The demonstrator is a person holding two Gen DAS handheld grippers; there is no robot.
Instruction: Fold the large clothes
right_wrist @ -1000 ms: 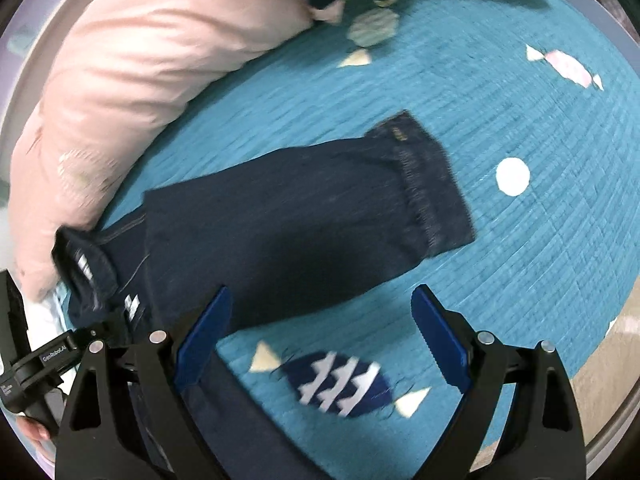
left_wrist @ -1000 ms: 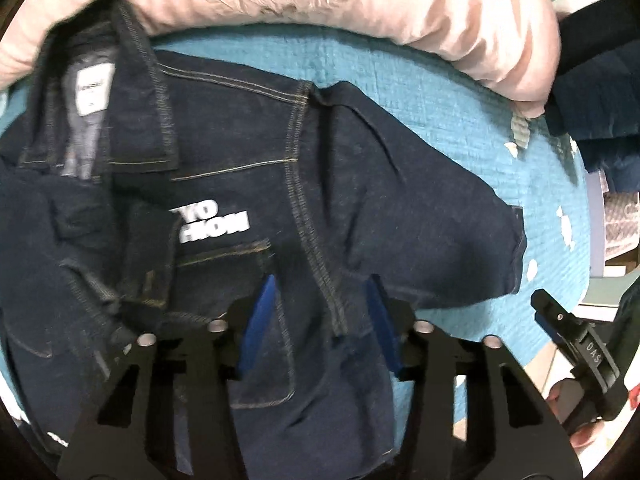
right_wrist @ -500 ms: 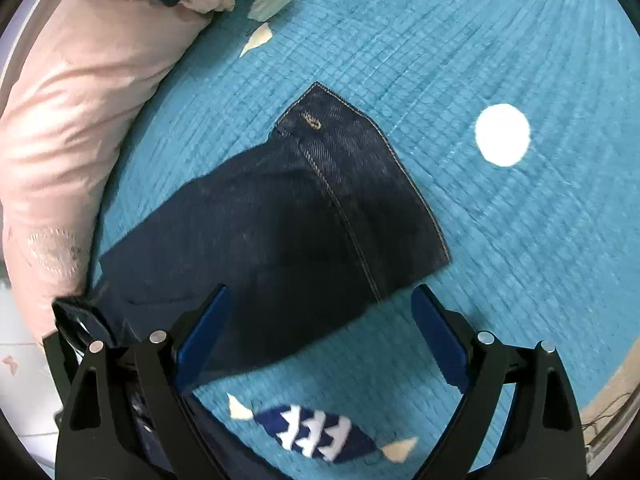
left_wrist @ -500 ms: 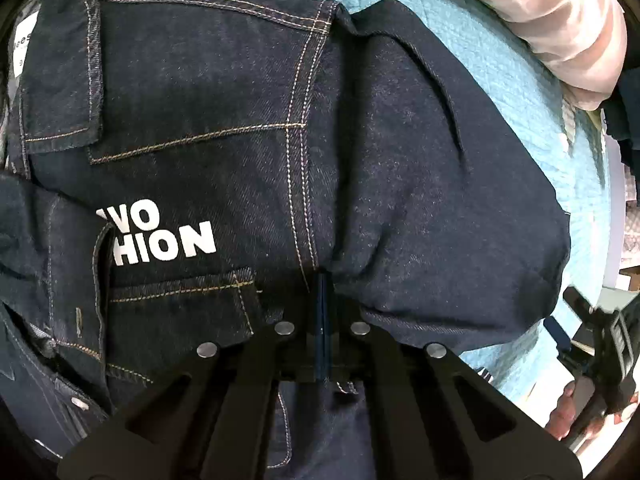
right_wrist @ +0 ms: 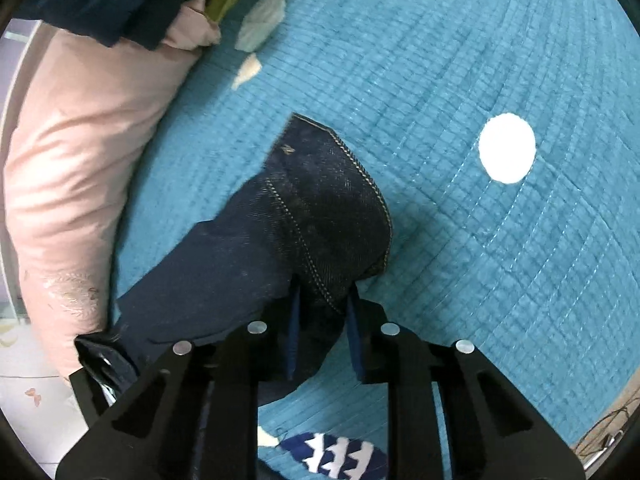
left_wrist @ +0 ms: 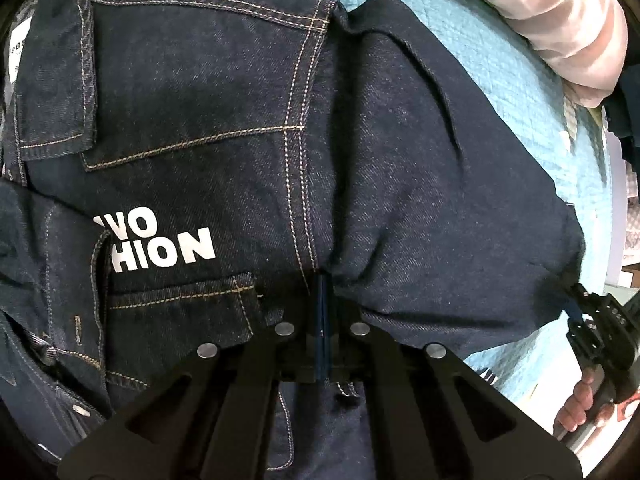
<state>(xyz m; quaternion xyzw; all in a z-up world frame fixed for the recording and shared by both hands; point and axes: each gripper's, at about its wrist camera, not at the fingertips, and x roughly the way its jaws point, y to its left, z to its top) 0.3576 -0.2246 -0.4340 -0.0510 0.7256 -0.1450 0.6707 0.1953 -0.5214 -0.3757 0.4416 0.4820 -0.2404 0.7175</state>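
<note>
Left wrist view: the left gripper (left_wrist: 323, 308) pinches the denim jacket (left_wrist: 248, 140) at the armhole seam (six o'clock). The right gripper (right_wrist: 324, 320), jaws just closing, clamps the sleeve cuff (right_wrist: 336, 208); folding the sleeve inward likely comes next.

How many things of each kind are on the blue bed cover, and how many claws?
Denim jacket: 1
Pink pillow: 1
Teal quilt under them: 1
Heap of dark clothes at the pillow's end: 1
Claws: 2, the left claw shut on the jacket near the sleeve seam, the right claw just closing around the sleeve cuff
Total: 6
</note>
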